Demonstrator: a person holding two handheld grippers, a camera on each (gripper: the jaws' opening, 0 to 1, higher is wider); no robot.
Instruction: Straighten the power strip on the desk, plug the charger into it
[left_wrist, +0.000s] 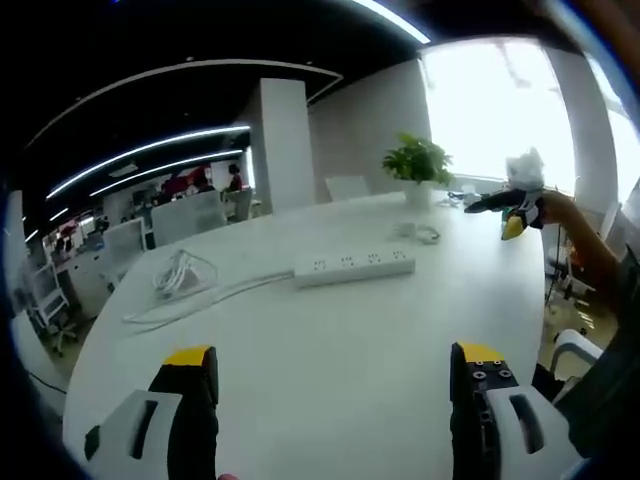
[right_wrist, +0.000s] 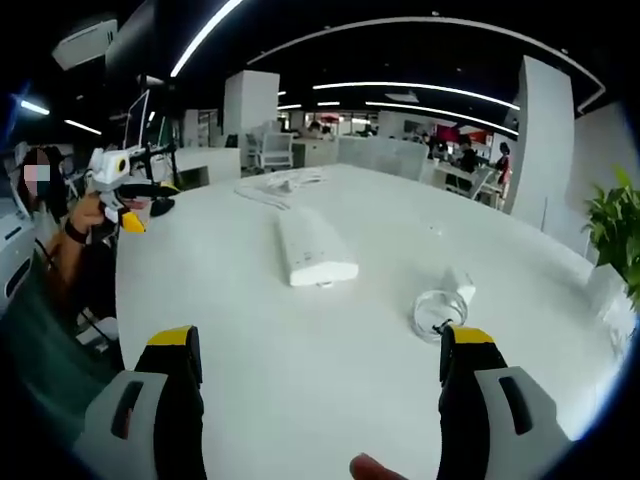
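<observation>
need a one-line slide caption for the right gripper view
Open right tongs hover over the white desk, facing the power strip and coiled charger; left tongs at far left.

charger (right_wrist: 456, 292) is too small and washed out to make out; plant (right_wrist: 615, 232) gets clipped by the edge.

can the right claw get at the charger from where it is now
Probably yes. The right claw is open and empty, and the charger with its coiled cable lies just ahead, near its right-hand jaw. Only bare desk lies between them; the power strip sits off to the side, out of the way.
</observation>
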